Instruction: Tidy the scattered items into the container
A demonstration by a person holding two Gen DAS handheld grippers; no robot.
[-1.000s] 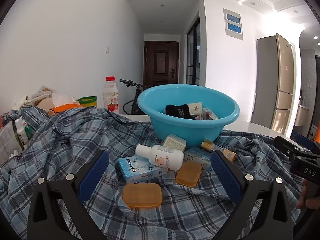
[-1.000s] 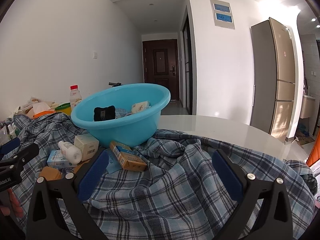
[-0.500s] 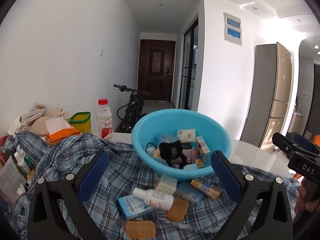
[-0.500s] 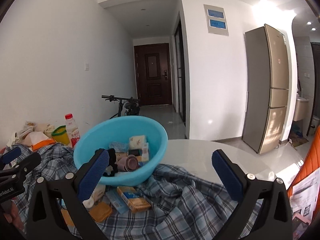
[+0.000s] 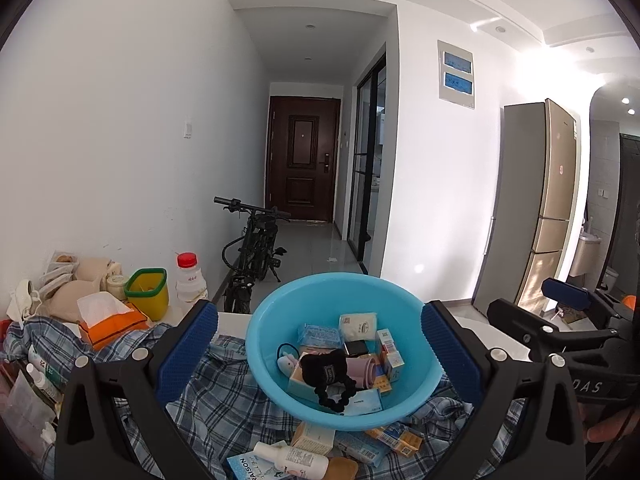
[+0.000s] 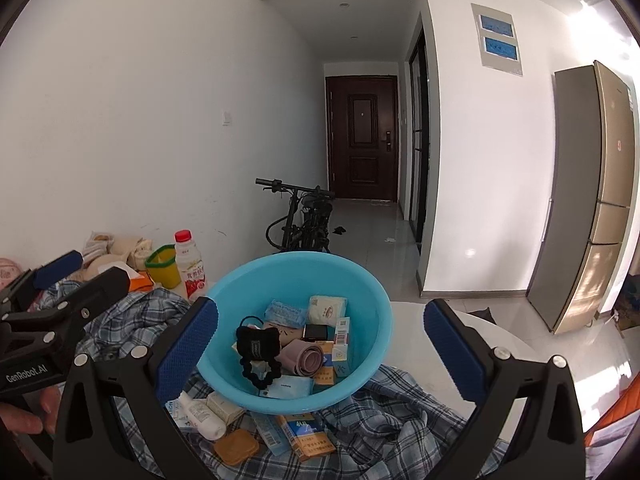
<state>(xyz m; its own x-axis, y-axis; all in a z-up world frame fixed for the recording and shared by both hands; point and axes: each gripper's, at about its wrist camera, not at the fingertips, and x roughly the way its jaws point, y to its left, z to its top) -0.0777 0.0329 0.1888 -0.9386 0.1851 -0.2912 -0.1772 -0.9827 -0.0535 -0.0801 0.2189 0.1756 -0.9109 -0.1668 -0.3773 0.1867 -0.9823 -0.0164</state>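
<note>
Turquoise plastic basin (image 5: pixel 420 400), filled with small boxes and a black hair scrunchie (image 5: pixel 326 376), is seen at centre on a plaid cloth (image 6: pixel 384 428). At 6 o'clock, a white lotion bottle (image 5: pixel 292 457) lies outside. Left gripper (image 5: pixel 320 354) and right gripper (image 6: pixel 320 346) fingers are spread wide, empty.

Blue box (image 5: pixel 245 467) cut by the bottom edge, small boxes' (image 5: pixel 390 354) print too small to read, worktop (image 6: pixel 476 330) mostly hidden under cloth (image 6: pixel 384 412)

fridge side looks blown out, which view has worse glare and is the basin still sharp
Left wrist view: heavy glare washes out the wall above the fridge, while the basin stays sharp. Right wrist view: milder glare at the upper right, basin sharp, walls bowed by the fisheye.
</note>
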